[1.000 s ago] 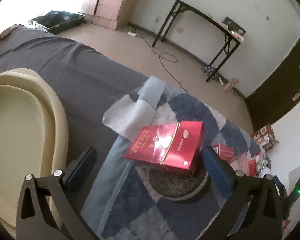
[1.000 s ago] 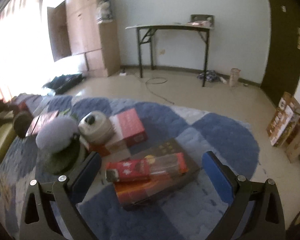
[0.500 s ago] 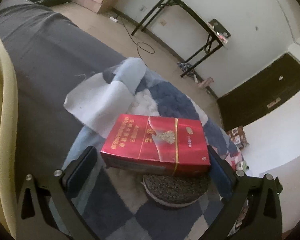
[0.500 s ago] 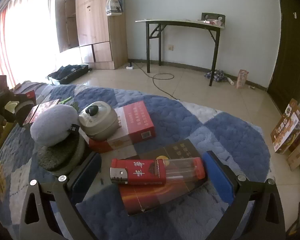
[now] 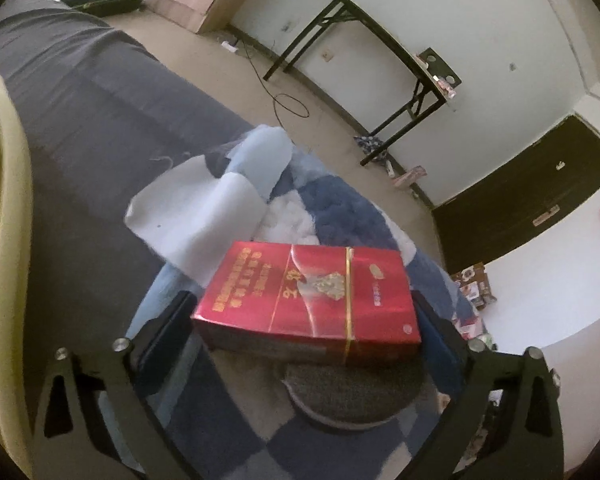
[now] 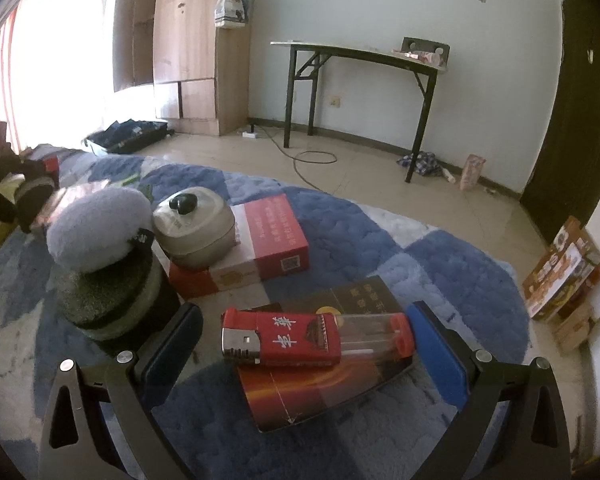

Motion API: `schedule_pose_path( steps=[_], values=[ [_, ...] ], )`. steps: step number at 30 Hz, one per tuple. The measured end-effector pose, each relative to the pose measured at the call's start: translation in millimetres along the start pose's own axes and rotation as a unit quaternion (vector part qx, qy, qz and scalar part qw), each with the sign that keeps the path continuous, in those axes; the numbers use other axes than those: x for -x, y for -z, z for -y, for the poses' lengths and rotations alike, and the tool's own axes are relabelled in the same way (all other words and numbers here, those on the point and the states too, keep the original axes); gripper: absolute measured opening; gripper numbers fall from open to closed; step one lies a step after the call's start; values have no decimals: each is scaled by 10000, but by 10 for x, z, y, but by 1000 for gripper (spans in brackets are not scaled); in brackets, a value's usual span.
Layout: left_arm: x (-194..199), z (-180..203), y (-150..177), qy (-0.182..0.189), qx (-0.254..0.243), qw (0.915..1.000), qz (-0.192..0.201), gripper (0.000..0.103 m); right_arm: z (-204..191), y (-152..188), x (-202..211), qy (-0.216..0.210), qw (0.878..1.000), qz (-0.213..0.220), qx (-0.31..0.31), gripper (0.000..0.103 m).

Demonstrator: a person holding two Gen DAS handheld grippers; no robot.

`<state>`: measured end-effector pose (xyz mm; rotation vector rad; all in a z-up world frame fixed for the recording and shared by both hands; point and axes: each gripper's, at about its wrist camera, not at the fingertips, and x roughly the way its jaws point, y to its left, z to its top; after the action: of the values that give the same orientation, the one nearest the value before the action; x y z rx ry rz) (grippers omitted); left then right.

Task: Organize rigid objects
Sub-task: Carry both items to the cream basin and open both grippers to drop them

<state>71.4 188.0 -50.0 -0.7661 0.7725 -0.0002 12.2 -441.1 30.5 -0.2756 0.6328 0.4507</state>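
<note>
So a second ago the left gripper (image 5: 304,336) was hanging back with the red carton (image 5: 308,300) sitting off toward its right finger, and now it's dropped in and lined up so the carton sits square between the two fingers, one short end at each pad. The jaws are closing in on it right now, but from the left wrist view there's still a sliver of gap on the left side, so I'd say not clenched yet, still released. The carton is resting on a round grey cushion (image 5: 356,392) just under the fingertips, on the blue checked rug (image 5: 332,200), with a cream tray (image 5: 4,216) way off past the left finger. Over on the right, the right gripper (image 6: 304,344) has crept closer to the big red lighter (image 6: 316,340), which lies crosswise between its fingers on top of a dark flat box (image 6: 340,384). Those fingers are spread wide and not touching it as far as I can see. Further out beyond the left finger there's a small pot (image 6: 194,220) on a red-and-white box (image 6: 260,244). My read: both hands are basically set up for a grab, the left one first, and the carton probably goes to the tray.
</note>
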Motion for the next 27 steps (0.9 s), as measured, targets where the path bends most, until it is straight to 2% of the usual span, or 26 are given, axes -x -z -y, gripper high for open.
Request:
schedule_pose_path(
  steps=[2, 4, 8, 10, 14, 17, 26, 27],
  values=[
    [-24, 16, 0, 33, -90, 9999, 35, 91, -58, -4, -11, 128, 9998, -19, 139, 103],
    [-7, 62, 2, -17, -168, 9998, 82, 90, -93, 0, -11, 223, 9995, -19, 213, 102],
    [4, 48, -4, -33, -164, 9998, 116, 89, -79, 15, 27, 225, 9996, 76, 137, 90],
    [32, 44, -7, -16, -105, 9998, 139, 89, -44, 30, 65, 167, 9997, 171, 39, 88],
    [146, 75, -1, -73, -168, 9993, 339, 89, -16, 70, 146, 97, 9993, 348, -36, 87],
    [160, 77, -1, -13, -192, 9993, 318, 89, -30, 96, 183, 126, 9991, 411, -4, 95],
    [111, 171, -21, -84, -329, 9991, 235, 89, -86, 127, 170, 114, 9993, 345, 106, 94],
    [115, 171, -18, -72, -329, 9991, 251, 89, -81, 107, 159, 110, 9994, 319, 121, 91]
  ],
)
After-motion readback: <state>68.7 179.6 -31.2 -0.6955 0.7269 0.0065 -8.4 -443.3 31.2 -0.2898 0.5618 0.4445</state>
